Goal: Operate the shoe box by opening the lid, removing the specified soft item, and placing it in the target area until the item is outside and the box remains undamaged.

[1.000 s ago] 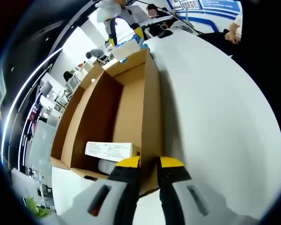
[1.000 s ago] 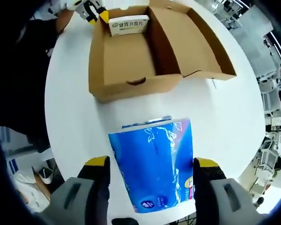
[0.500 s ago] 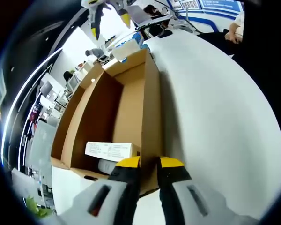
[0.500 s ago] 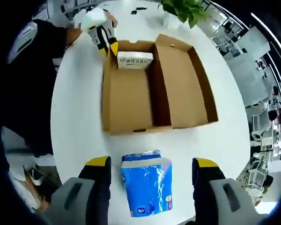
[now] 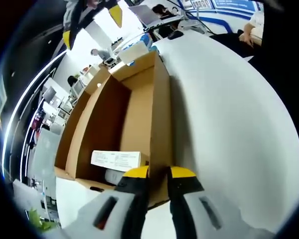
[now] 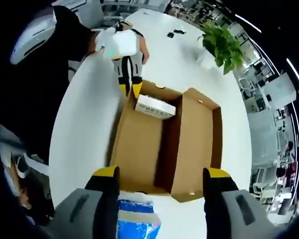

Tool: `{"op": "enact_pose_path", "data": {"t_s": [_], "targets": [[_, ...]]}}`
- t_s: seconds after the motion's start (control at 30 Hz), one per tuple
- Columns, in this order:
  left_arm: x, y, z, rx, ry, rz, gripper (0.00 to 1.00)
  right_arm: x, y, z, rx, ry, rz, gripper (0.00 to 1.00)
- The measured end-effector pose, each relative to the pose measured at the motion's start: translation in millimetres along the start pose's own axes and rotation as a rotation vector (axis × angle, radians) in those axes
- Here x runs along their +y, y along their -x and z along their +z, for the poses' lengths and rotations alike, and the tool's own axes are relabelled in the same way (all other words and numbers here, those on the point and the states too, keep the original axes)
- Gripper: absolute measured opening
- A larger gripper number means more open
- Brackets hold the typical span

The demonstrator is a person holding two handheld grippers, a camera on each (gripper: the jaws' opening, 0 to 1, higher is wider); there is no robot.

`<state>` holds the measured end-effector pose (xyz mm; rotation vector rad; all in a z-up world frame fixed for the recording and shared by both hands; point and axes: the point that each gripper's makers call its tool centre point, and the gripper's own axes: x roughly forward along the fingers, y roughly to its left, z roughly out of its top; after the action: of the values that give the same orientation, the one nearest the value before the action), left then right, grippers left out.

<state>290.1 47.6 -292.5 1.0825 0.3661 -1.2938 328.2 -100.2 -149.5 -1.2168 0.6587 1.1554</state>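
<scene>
In the left gripper view, the left gripper [image 5: 157, 173] is sitting at 6 o'clock, jaws narrow and pinching the near wall of the open box [image 5: 139, 109]. A white carton [image 5: 115, 159] is lying inside at 7 o'clock.

In the right gripper view, the right gripper [image 6: 159, 175] is hovering with jaws wide and holding nothing. The blue pack [image 6: 137, 221] is lying on the table [image 6: 84, 119] at 6 o'clock, outside the box.
</scene>
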Motion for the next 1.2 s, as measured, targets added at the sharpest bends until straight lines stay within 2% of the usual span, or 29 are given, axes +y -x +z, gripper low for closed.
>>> {"op": "enact_pose_path", "data": {"t_s": [0.13, 0.17, 0.23, 0.37, 0.57, 0.77, 1.2], "targets": [[-0.1, 0.1, 0.2, -0.004, 0.000, -0.001, 0.13, -4.6, -17.9, 20.1, -0.024, 0.094, -0.005, 0.67], [0.0, 0.2, 0.2, -0.007, 0.000, -0.002, 0.13, -5.9, -24.1, 26.2, -0.032, 0.154, -0.007, 0.64], [0.0, 0.6, 0.7, -0.014, 0.007, -0.005, 0.13, -6.3, -35.4, 33.6, -0.039, 0.212, -0.001, 0.60], [-0.8, 0.5, 0.3, -0.004, -0.003, 0.001, 0.13, -4.6, -57.5, 38.4, -0.011, 0.226, 0.029, 0.60], [-0.9, 0.1, -1.1, 0.015, -0.017, 0.009, 0.14, -6.5, -92.3, 68.4, -0.056, 0.278, 0.067, 0.61], [-0.4, 0.5, -1.1, 0.008, -0.006, 0.008, 0.14, -4.5, -118.9, 88.4, -0.081, 0.344, 0.104, 0.61], [1.2, -0.6, -0.7, 0.007, -0.002, 0.007, 0.14, -1.9, -168.4, 78.6, 0.007, 0.488, 0.146, 0.61]]}}
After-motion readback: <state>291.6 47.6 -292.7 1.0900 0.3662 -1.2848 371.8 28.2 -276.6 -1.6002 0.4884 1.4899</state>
